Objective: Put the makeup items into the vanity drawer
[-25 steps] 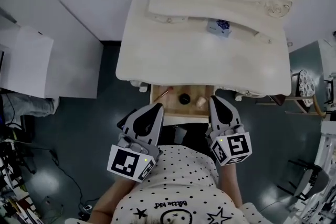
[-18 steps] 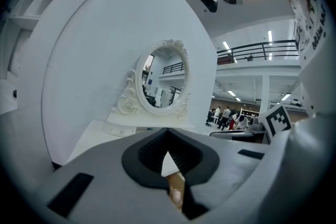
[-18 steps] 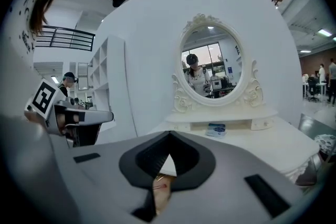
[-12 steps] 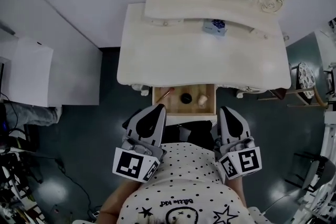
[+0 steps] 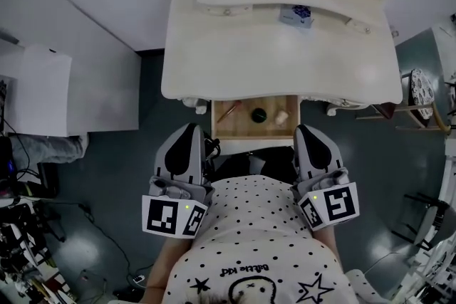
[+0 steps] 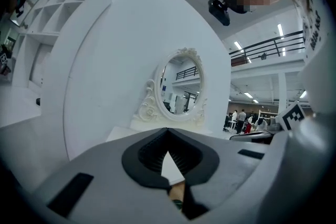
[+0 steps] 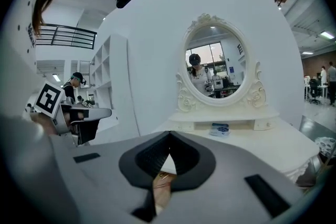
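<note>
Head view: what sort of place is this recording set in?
Likely a mock bedroom corner in a large hall: an ornate vanity table with oval mirror stands against a white partition, while strip lights and a balcony railing show beyond.

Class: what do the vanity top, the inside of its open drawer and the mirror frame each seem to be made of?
Vanity top: likely painted wood, cream, smooth satin sheen.
Drawer inside: bare or light-varnished wood, tan, matte.
Mirror frame: cream carved scrolls, painted wood or moulded resin; cannot tell which.
</note>
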Available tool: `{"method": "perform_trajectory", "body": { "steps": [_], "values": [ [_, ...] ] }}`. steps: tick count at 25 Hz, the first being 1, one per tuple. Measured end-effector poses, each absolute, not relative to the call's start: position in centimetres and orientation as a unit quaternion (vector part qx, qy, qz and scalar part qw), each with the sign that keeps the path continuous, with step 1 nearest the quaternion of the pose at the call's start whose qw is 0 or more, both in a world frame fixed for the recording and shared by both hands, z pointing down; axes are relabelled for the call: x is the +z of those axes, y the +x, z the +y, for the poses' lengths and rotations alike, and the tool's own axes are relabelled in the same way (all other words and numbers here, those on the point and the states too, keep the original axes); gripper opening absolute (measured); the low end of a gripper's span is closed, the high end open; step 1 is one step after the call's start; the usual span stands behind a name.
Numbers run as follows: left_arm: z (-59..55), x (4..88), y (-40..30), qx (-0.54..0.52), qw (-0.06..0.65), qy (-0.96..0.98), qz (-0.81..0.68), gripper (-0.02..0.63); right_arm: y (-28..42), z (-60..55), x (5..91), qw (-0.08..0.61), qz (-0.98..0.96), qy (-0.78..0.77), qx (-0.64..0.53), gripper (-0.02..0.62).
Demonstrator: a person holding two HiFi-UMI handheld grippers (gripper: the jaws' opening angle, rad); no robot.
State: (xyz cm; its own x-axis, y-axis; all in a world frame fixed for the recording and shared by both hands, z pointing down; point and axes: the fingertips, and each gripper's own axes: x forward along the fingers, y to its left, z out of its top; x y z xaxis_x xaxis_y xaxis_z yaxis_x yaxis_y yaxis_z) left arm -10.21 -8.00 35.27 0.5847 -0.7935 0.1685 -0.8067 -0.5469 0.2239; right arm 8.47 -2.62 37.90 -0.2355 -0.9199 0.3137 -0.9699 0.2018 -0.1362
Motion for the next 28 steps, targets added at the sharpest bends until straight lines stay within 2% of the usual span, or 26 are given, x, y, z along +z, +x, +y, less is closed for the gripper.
{"method": "perform_trajectory", "body": {
  "steps": [10,28],
  "values": [
    [-8.4,35.4,-12.3,0.023,0.139,0.866,-0.48,0.009,8.0,-2.9,38.2,0.083,-0.774,0.608,0.155,0.008],
    [-8.0,35.1,-11.5,0.02,0.135,0.875,-0.465,0.009,8.3,-2.0,38.4,0.083,-0.767,0.617,0.156,0.008]
  ]
}}
